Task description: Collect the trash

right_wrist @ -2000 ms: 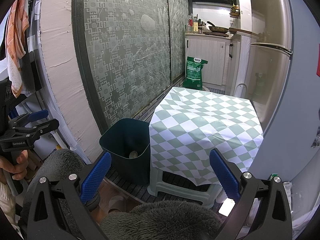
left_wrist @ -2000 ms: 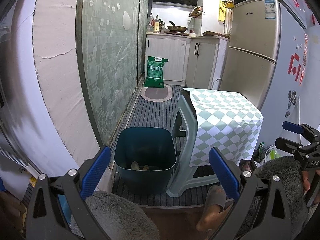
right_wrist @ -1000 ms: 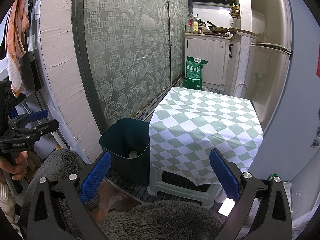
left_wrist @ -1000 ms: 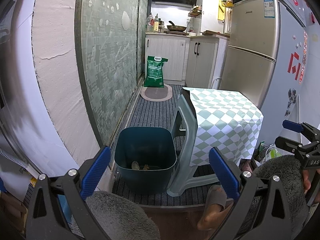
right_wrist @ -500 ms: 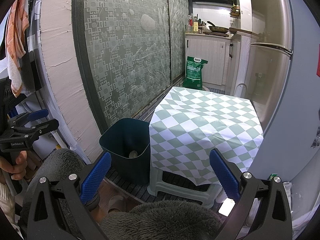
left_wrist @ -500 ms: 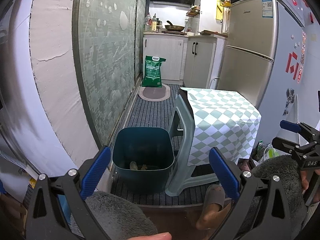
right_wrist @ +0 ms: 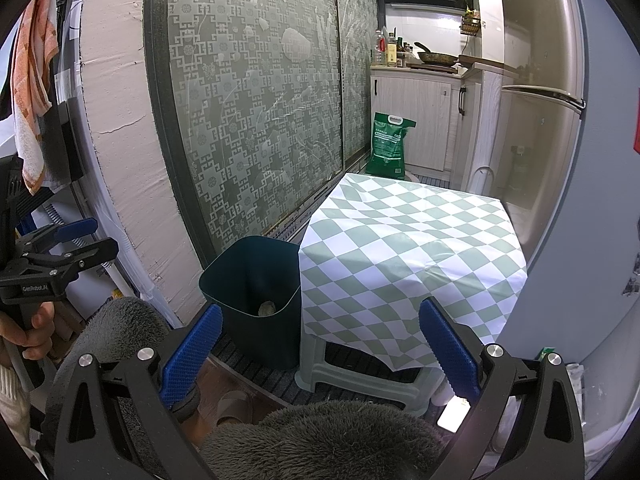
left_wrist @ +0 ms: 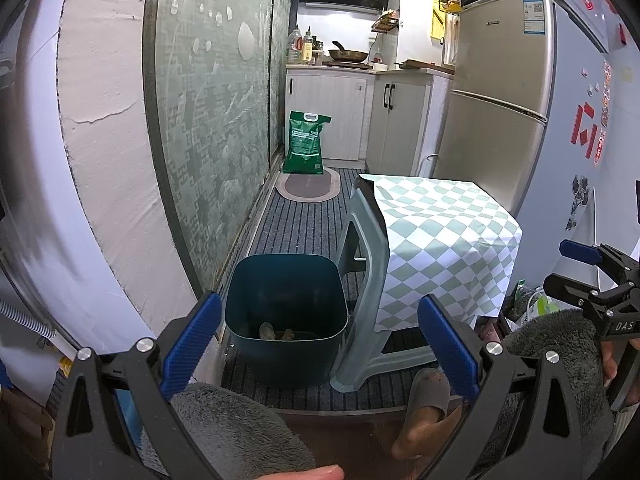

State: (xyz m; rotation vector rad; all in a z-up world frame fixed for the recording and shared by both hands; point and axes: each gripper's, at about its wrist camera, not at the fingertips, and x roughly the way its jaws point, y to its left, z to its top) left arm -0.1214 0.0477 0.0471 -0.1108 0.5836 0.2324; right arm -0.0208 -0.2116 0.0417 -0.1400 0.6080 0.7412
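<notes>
Teal bin (right_wrist: 256,280) beside checkered stool (right_wrist: 408,240), right gripper (right_wrist: 320,344) gaping

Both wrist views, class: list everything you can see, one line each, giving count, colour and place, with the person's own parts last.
Plastic trash bin: one, dark teal, on the floor beside the stool, scraps inside.
Plastic stool: one, pale grey-green, right of the bin.
Checked cloth: one, green and white, draped over the stool.
Sack: one, green, standing by the white cabinets.
Oval mat: one, grey, in front of the sack.
Fridge: one, silver, right side.
Frying pan: one, dark, on the counter.
Patterned glass door: green, left wall.
Towel: one, orange and white, hanging far left.
Left claw: blue pads, open, empty.
Right claw: blue pads, open, empty.
Sandalled foot: one, on the floor near the stool.
</notes>
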